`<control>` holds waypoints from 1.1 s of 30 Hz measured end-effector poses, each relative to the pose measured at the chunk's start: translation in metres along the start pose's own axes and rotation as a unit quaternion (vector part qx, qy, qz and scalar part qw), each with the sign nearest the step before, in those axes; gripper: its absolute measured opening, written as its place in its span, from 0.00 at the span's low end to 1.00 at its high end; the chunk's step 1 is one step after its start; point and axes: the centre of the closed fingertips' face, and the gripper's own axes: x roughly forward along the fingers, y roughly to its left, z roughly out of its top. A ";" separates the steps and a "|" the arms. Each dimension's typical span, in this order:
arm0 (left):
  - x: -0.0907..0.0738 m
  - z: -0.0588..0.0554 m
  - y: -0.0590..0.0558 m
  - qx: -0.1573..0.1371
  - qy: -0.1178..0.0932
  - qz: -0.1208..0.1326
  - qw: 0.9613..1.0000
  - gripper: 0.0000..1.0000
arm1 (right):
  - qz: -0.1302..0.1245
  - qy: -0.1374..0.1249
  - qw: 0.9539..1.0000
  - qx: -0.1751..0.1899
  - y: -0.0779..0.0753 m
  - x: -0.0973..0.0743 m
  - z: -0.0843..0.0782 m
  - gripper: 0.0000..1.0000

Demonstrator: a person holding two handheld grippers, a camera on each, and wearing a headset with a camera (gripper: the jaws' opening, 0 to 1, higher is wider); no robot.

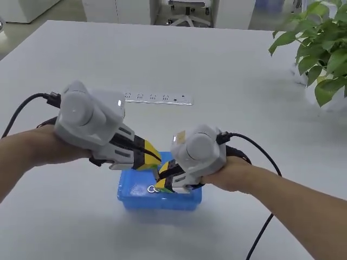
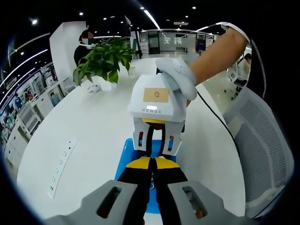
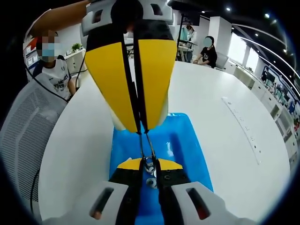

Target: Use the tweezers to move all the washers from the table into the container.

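A long white plastic power strip is recorded lying flat, sockets upward. A green leafy plant is noted at the far right edge. A grey mesh-backed chair is observed in the left gripper view. White cabinets and a wheeled office chair are seen in the background.

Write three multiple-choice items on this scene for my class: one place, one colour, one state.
1. Where does the power strip lie? A on a chair; B on the table beyond the container; C on the floor.
2. The container's colour? A red; B blue; C green.
3. How stand the fingers of the left gripper? A shut on the tweezers; B wide open; C gripping a cup.
Key: B, it lies past the container; B, blue walls; A, yellow fingers meet around thin tweezers.
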 end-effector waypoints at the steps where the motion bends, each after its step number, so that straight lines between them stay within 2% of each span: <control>1: -0.001 0.001 0.000 0.001 0.001 0.000 1.000 0.04 | 0.000 0.000 1.000 0.000 0.000 -0.001 0.001 0.13; 17: -0.014 0.014 -0.008 0.016 0.004 0.003 1.000 0.04 | -0.014 -0.016 1.000 -0.009 0.006 -0.016 0.018 0.13; 21: -0.022 0.019 -0.011 0.017 0.000 0.005 1.000 0.04 | -0.015 -0.020 1.000 -0.013 0.012 -0.023 0.023 0.11; 33: -0.037 0.029 -0.030 0.026 -0.007 0.002 1.000 0.05 | -0.022 -0.021 0.999 -0.033 0.029 -0.039 0.033 0.08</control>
